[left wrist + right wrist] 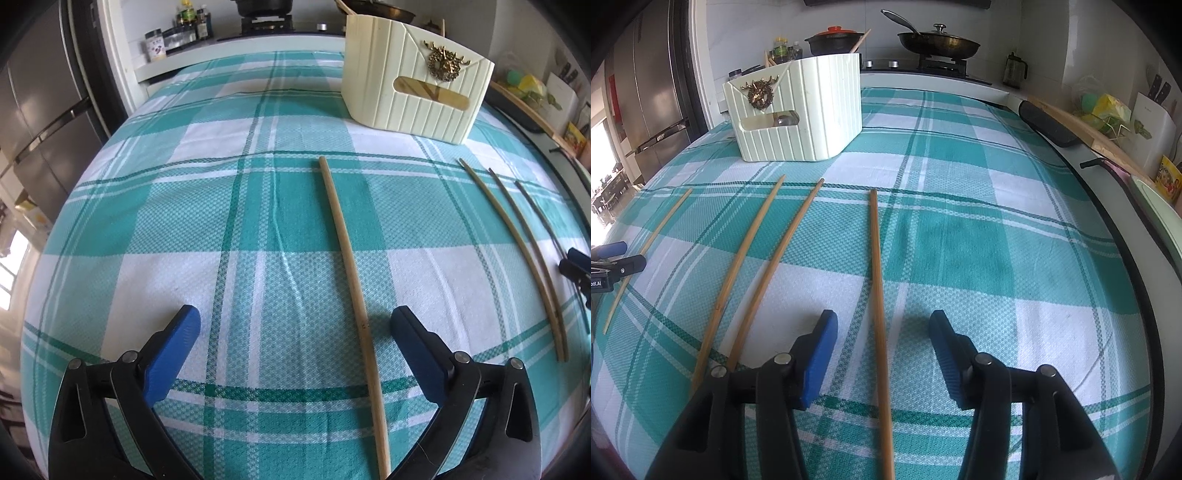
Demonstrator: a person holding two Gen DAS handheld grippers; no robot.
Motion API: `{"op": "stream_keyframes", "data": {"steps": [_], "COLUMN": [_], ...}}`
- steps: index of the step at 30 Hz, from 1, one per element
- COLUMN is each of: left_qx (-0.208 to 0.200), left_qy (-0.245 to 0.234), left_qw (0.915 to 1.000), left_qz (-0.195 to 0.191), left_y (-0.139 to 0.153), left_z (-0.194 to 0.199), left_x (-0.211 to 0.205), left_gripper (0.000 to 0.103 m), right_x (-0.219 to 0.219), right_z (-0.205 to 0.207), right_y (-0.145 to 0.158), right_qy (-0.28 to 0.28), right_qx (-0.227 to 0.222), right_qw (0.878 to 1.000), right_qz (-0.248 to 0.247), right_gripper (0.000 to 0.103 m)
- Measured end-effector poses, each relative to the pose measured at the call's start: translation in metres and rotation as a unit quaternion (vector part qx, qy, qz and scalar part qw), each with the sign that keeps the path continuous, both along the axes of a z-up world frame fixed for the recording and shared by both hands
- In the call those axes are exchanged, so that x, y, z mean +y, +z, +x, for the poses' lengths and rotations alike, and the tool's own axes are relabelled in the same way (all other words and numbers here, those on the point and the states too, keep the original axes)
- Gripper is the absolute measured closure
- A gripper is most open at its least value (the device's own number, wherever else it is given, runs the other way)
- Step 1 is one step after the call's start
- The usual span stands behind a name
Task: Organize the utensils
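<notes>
Several bamboo chopsticks lie on the green plaid tablecloth [221, 229]. In the left wrist view, my left gripper [295, 325] is open, its jaws on either side of a pale chopstick [351, 280], just above the cloth. Three darker chopsticks [517, 243] lie to its right. In the right wrist view, my right gripper [882, 328] is open around the rightmost chopstick [877, 295]. Two more chopsticks [768, 266] lie left of it, and the pale chopstick [646, 251] is far left by my left gripper [617, 254]. A cream ribbed utensil holder [413, 85] stands at the back; it also shows in the right wrist view [801, 107].
A stove with a black pot [834, 40] and a frying pan [938, 44] stands behind the table. A fridge [653, 85] is at the left. A cutting board [1082, 129], a knife block and packets line the right counter. The table edge [1126, 236] curves along the right.
</notes>
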State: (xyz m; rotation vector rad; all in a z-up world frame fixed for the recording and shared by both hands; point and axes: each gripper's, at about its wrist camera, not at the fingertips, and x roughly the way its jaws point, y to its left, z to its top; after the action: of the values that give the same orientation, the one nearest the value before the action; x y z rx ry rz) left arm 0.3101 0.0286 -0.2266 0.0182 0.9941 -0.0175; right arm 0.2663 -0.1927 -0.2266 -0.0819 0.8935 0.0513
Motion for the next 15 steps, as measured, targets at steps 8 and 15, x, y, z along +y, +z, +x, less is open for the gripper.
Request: {"op": "stream_keyframes", "data": {"steps": [8,15], "left_qx": [0.004,0.022], "left_qy": [0.006,-0.002], "left_qw": [1.0,0.9997], "left_qz": [0.001,0.001], "left_y": [-0.001,0.0001], "left_z": [0.0021,0.0074], "left_x": [0.0002,-0.0005], "left_gripper": [0.0,0.0], "right_x": [0.0002,-0.0004], "right_z": [0.0003,0.0], "right_y": [-0.0001,-0.0001], "right_qy": [0.0,0.0], "right_qx": [0.0,0.0], "right_qw": [1.0,1.0], "right_qz": [-0.001,0.001], "right_gripper": [0.05,0.05]}}
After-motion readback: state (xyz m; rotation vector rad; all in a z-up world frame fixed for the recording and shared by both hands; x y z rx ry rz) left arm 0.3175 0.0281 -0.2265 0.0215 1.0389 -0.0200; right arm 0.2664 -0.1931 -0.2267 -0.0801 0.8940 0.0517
